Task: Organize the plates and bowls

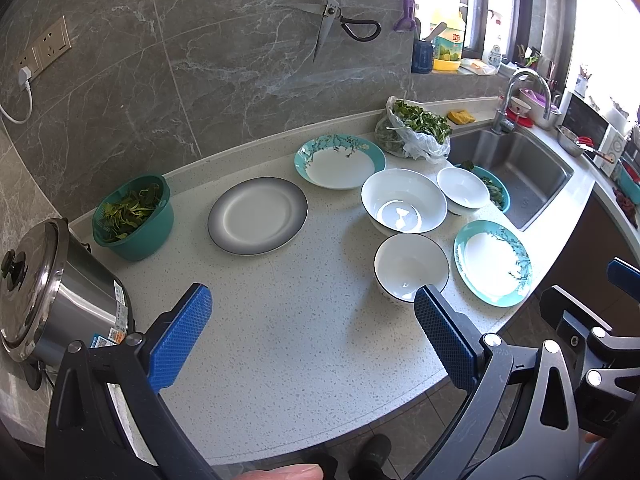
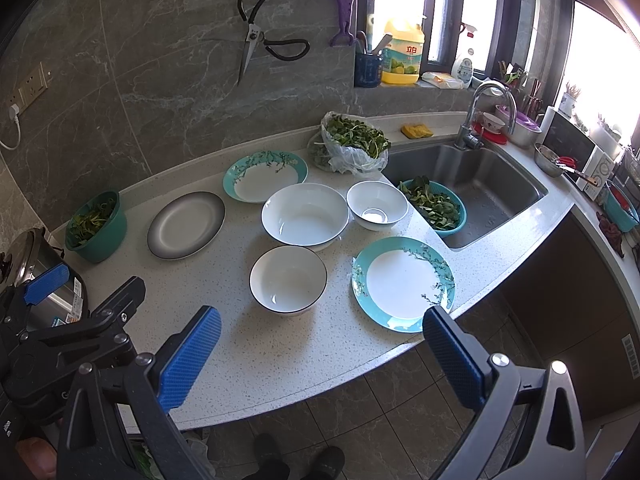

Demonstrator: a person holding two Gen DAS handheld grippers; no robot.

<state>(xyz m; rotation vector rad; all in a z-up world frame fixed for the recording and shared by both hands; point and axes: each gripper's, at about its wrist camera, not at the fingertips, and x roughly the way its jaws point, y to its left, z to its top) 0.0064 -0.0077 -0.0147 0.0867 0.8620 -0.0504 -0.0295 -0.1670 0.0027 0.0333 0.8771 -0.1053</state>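
On the speckled counter lie a grey-rimmed plate (image 1: 258, 217) (image 2: 186, 224), a teal floral plate at the back (image 1: 340, 161) (image 2: 265, 175) and a second teal plate near the front edge (image 1: 493, 262) (image 2: 403, 283). Between them stand a large white bowl (image 1: 404, 201) (image 2: 305, 214), a small bowl beside the sink (image 1: 463, 189) (image 2: 377, 204) and a dark-rimmed small bowl in front (image 1: 411, 266) (image 2: 288, 278). My left gripper (image 1: 314, 310) hovers open above the counter's front, nothing between its fingers. My right gripper (image 2: 322, 330) is open too, held just off the counter edge.
A steel rice cooker (image 1: 44, 292) and a green colander of leaves (image 1: 134, 218) stand at the left. A bag of greens (image 1: 414, 132), a teal basket of leaves (image 2: 438, 208) and the sink (image 2: 476, 188) with its faucet (image 2: 480, 112) lie at the right. Scissors (image 1: 330, 16) hang on the wall.
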